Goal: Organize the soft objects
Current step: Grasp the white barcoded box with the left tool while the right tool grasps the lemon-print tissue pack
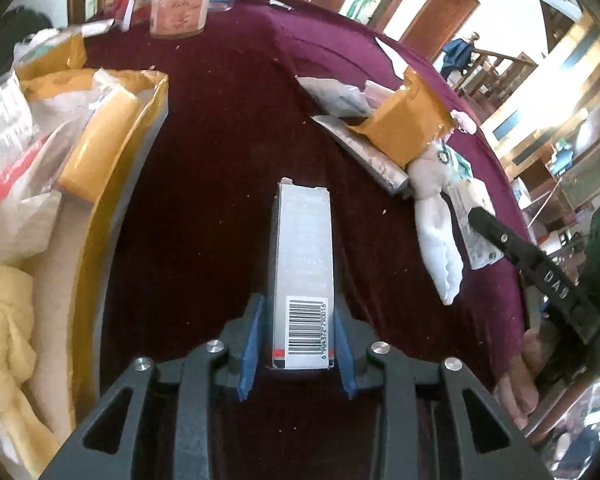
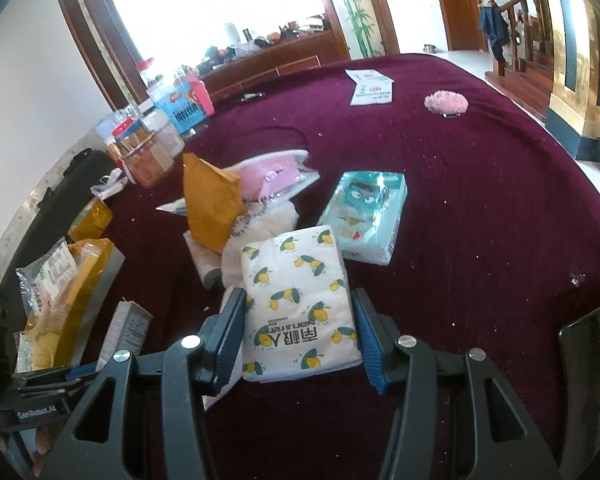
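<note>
Nearest the left wrist camera, the left gripper (image 1: 300,344) has a narrow grey carton (image 1: 303,264) between its blue pads (image 1: 251,350), barcode end toward the lens. A thin gap seems to show on each side, so I cannot tell whether the pads press on it. The carton runs straight out along the fingers over the maroon cloth (image 1: 204,184), probably so it stays in line with the jaws. To the left stands a yellow-rimmed tray (image 1: 156,120), already holding bags, a tan packet and a pale yellow cloth; it looks like the collecting place. Right of centre lies a heap: a tan mailer (image 1: 404,124) over a silver pouch, and a white plush toy (image 1: 436,236) beside it. The right gripper's black finger (image 1: 500,236) reaches in from the right edge onto a tissue pack there.

In the right wrist view, the right gripper (image 2: 300,336) straddles the lemon-print tissue pack (image 2: 300,304), its pads closed against both long sides, seemingly a grip on this soft thing, held across its narrow width. Just beyond lie a teal pack (image 2: 364,216), the mailer and a pink pouch (image 2: 272,176). A pink fluffy thing (image 2: 446,103) sits well apart, far across the cloth.
</note>
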The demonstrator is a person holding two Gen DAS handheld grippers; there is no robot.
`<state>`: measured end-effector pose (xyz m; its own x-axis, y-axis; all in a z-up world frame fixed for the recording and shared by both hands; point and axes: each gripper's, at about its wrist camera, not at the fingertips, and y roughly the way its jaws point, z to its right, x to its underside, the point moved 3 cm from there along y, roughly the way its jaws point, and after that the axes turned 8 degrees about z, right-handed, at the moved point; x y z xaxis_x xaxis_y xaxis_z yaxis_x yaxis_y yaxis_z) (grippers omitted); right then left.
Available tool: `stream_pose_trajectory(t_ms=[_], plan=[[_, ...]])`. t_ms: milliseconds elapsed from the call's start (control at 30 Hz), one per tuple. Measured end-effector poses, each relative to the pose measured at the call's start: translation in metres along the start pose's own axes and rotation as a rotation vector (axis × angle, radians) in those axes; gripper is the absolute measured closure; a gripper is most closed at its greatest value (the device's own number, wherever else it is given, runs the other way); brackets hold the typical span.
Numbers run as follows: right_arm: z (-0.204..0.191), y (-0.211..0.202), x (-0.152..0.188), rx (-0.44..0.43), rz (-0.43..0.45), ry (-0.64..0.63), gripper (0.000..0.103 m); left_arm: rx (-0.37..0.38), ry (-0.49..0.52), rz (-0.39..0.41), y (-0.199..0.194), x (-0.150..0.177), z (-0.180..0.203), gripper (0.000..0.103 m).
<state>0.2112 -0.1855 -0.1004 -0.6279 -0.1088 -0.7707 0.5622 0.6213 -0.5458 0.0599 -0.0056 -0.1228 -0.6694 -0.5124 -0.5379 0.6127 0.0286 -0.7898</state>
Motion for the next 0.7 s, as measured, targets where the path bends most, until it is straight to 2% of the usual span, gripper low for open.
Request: stream_pose_trajectory(t_ms=[67,133,200,267,300,333,367,500,567,700], plan=[[-0.002,-0.002,-0.001,-0.01,0.008,-0.003,0.052,-0.022,0.044,0.018,0.003,0.001,0.011,0.066],[-0.003,-0.002,0.0,-0.01,0.007,-0.008,0.052,-0.016,0.076,0.03,0.008,0.0,0.022,0.048],[-0.002,-0.002,-0.001,-0.009,0.007,-0.007,0.052,0.018,0.093,0.04,0.01,0.0,0.028,0.039],[-0.002,-0.003,-0.001,-0.011,0.01,-0.002,0.052,0.034,0.069,0.045,0.011,-0.002,0.025,0.04],[-0.002,-0.003,-0.001,-0.01,0.01,-0.002,0.052,0.034,0.058,0.044,0.011,-0.003,0.023,0.047],[-0.002,-0.002,0.0,-0.007,0.009,-0.002,0.052,0.02,0.05,0.044,0.011,-0.005,0.021,0.061],[-0.001,-0.002,0.0,-0.006,0.007,-0.002,0.052,-0.004,0.048,0.046,0.011,-0.006,0.018,0.07],[-0.001,-0.002,0.0,-0.003,0.005,-0.001,0.052,0.025,0.01,0.032,0.009,-0.009,0.006,0.073],[0.0,-0.002,0.0,-0.003,0.005,0.003,0.052,0.015,0.006,0.058,0.002,-0.01,0.004,0.073],[-0.001,-0.005,0.0,-0.022,0.025,0.0,0.052,0.069,0.005,0.104,-0.033,-0.008,0.008,0.073]])
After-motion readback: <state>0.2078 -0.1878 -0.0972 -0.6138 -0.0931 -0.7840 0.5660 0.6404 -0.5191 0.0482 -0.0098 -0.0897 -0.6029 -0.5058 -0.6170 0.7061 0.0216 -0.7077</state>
